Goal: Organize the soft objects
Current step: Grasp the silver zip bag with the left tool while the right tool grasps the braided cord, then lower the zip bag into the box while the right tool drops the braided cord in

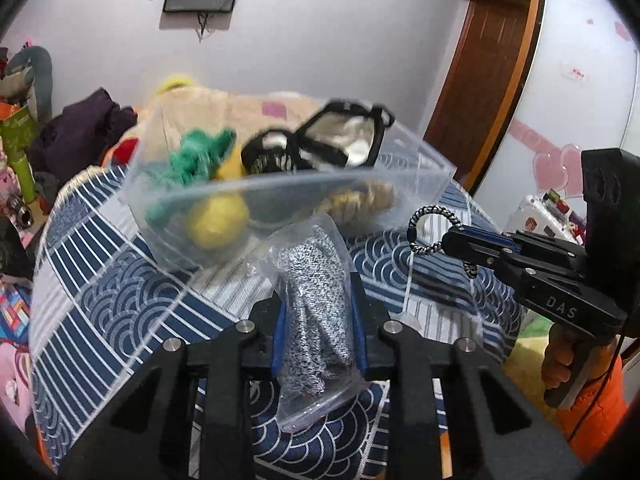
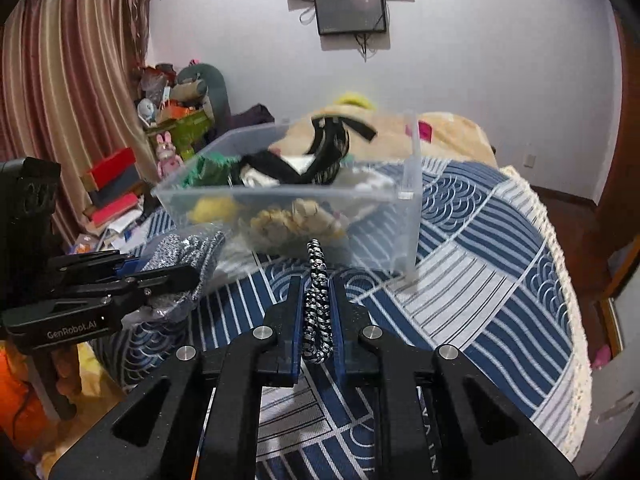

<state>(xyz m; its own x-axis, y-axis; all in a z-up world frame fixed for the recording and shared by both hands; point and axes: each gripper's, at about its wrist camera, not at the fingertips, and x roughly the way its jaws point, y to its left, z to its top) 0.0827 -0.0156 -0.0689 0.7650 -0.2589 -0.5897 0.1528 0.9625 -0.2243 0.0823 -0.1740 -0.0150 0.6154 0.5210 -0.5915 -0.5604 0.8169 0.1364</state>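
A clear plastic bin stands on the bed. It holds a green knit toy, a yellow plush, a black-and-white pouch and a tan braided item. My left gripper is shut on a clear bag of grey speckled knit fabric, held just in front of the bin. My right gripper is shut on a black-and-white braided cord, to the right of the bag and close to the bin's front wall.
The bed has a blue-and-white patterned cover with a beige blanket behind the bin. A cluttered shelf with toys and boxes stands at the left by a curtain. A wooden door frame and white wardrobe are at the right.
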